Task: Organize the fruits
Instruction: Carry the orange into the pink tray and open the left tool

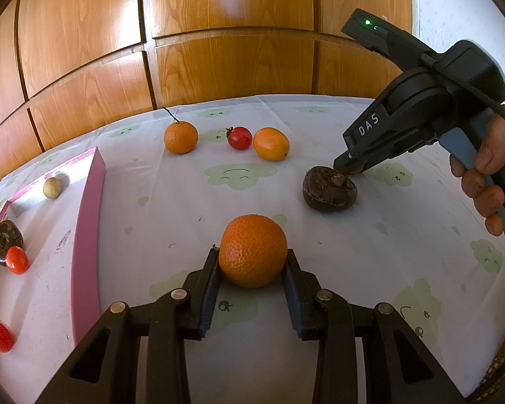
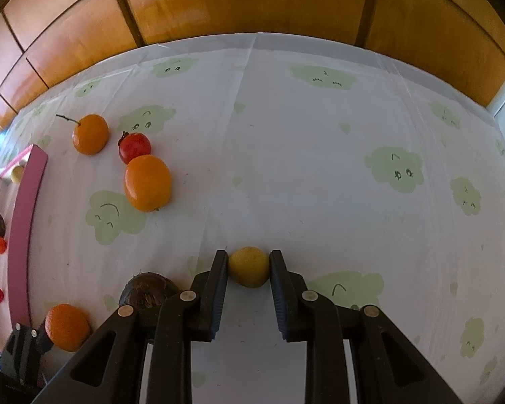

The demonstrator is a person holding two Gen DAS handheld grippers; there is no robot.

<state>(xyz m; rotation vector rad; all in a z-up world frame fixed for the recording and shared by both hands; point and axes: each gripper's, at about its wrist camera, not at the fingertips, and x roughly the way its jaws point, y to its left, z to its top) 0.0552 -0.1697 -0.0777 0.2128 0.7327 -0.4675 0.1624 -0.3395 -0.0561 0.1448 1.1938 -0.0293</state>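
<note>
My left gripper (image 1: 252, 257) is shut on an orange tangerine (image 1: 252, 250) just above the tablecloth; it also shows in the right wrist view (image 2: 67, 326). My right gripper (image 2: 248, 262) is shut on a small yellow-tan round fruit (image 2: 249, 267), next to a dark brown water chestnut (image 1: 330, 188) that also shows in the right wrist view (image 2: 148, 291). Another tangerine with a stem (image 1: 180, 137), a red cherry tomato (image 1: 240, 138) and an oval orange (image 1: 271, 143) lie farther back. A pink tray (image 1: 87, 222) stands at the left.
The pink tray holds a tan round fruit (image 1: 52, 187), a dark chestnut (image 1: 4, 240) and two red tomatoes (image 1: 17, 260) (image 1: 0, 336). Wooden cabinet doors (image 1: 219, 50) rise behind the table. The cloud-print tablecloth (image 2: 320, 168) stretches to the right.
</note>
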